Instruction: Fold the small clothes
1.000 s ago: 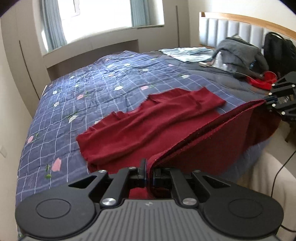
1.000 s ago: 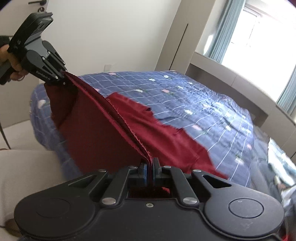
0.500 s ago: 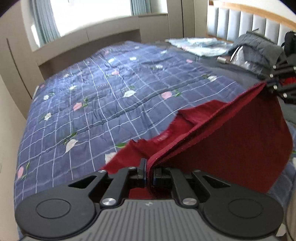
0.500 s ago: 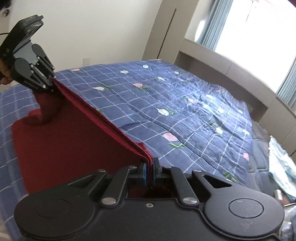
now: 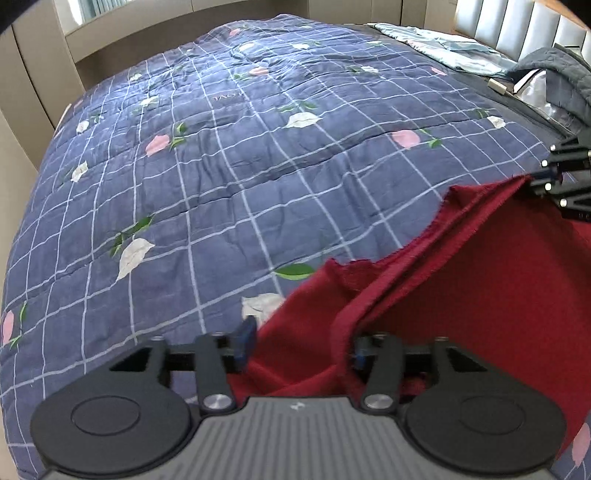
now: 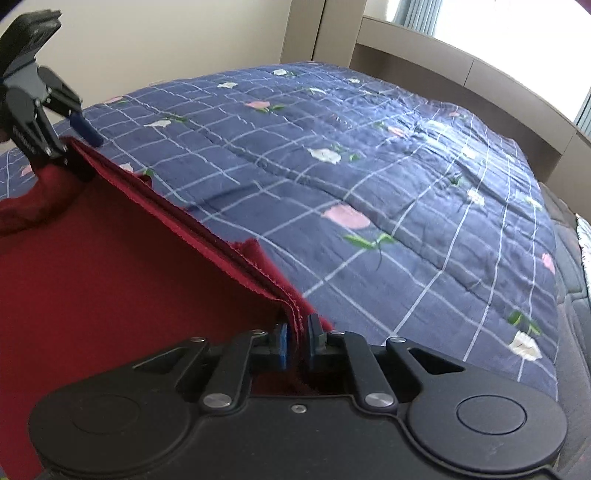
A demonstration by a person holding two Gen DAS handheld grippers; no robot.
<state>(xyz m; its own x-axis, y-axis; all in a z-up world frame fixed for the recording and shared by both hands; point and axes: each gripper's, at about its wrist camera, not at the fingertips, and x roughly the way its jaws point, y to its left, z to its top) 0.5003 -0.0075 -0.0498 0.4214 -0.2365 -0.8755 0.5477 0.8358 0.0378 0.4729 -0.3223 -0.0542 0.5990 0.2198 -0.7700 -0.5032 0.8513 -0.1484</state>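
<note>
Blue checked quilt (image 5: 229,177) with its pink and white flowers fills most of both views, spread over the bed that serves as your folding surface, with a grey headboard (image 5: 517,26) and a heap of pale and dark laundry (image 5: 454,48) at the far end. Across the near edge lies the dark red garment (image 5: 480,295), doubled over on itself, its folded rim running in a raised line between your two hands. A second ago you held that rim high and taut with both tongs pinched shut; now you have carried it forward and down over the bed, so the top layer covers the lower one. Your left tongs (image 5: 299,347) have sprung wide apart, the cloth lying slack between the fingers and no longer held. Your right tongs (image 6: 297,341) look parted a little too, with the stitched edge standing in the gap; whether they still pinch it, you cannot tell from here. By my reading this fold is laid, and you should free the right side next.
</note>
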